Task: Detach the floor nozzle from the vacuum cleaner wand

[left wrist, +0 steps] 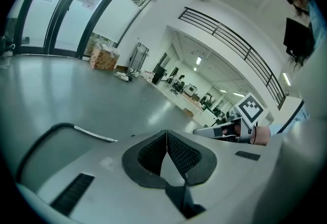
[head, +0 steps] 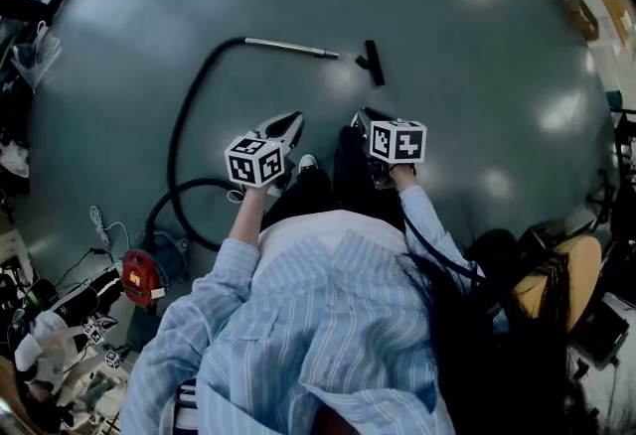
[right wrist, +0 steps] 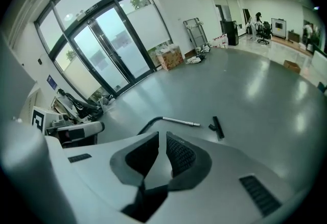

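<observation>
Standing on a grey floor [head: 477,75], I am holding my left gripper [head: 290,125] and right gripper [head: 366,115] out in front of me, both clenched on nothing; the left jaws are meeting at their tips, the right ones are showing only a sliver of gap; the floor nozzle [head: 373,63] is lying ahead of the grippers, just beyond the metal wand [head: 293,48] and apart from its tip; the black hose [head: 182,115] is curving from the wand back to the vacuum cleaner body [head: 149,269] at my left.
</observation>
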Motion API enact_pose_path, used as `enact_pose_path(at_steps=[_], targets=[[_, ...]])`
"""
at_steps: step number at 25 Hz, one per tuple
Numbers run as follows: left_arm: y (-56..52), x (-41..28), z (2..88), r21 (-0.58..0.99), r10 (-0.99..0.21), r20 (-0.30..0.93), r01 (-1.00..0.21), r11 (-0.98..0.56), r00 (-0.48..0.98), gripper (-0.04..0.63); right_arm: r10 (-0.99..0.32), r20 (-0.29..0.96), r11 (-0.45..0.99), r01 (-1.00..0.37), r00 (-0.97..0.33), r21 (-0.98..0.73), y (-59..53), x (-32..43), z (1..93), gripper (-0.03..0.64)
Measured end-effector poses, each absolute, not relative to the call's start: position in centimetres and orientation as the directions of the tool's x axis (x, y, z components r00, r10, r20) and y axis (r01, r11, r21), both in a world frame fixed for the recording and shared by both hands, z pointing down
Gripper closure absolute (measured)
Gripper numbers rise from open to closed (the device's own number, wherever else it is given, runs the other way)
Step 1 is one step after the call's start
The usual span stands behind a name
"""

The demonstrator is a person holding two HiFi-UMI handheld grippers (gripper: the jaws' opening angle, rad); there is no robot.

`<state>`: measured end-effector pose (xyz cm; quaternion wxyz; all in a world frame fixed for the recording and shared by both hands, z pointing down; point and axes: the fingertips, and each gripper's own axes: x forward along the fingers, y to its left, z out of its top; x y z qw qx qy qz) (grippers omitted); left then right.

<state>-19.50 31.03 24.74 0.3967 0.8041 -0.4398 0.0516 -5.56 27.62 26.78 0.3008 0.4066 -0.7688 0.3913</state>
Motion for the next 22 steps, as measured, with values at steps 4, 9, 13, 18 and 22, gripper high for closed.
enact_pose_path(at_steps=[4,9,13,18,22], targets=[[32.8,-19.0,25.1,0.612,-0.654,0.409,-0.723,-0.321,0.637,0.586,-0.407,0.786,0.321,-0.879,-0.464,-0.353,30.9,-4.5,26.8,0.566],[34.7,-15.3,24.4,0.631,-0.621,0.386,-0.686,-0.362,0.682,0.586,-0.406,0.793,0.306,-0.886,-0.454,-0.350,34.2,-2.1,26.3,0.566],[36.1,-12.5,23.2,0.617,-0.609,0.380,-0.681,-0.394,0.696,0.586,-0.418,0.781,0.315,-0.881,-0.463,-0.353,35.9,-0.1,25.2,0.566],[37.7,-9.7,21.7,0.585,-0.647,0.376,-0.712,-0.389,0.663,0.586,-0.424,0.774,0.380,-0.868,-0.470,-0.319,38.4,3.2,23.9,0.566],[40.0,-7.2,20.9,0.578,-0.708,0.363,-0.742,-0.339,0.606,0.586,-0.414,0.763,0.433,-0.845,-0.496,-0.314,41.7,6.8,23.7,0.566]])
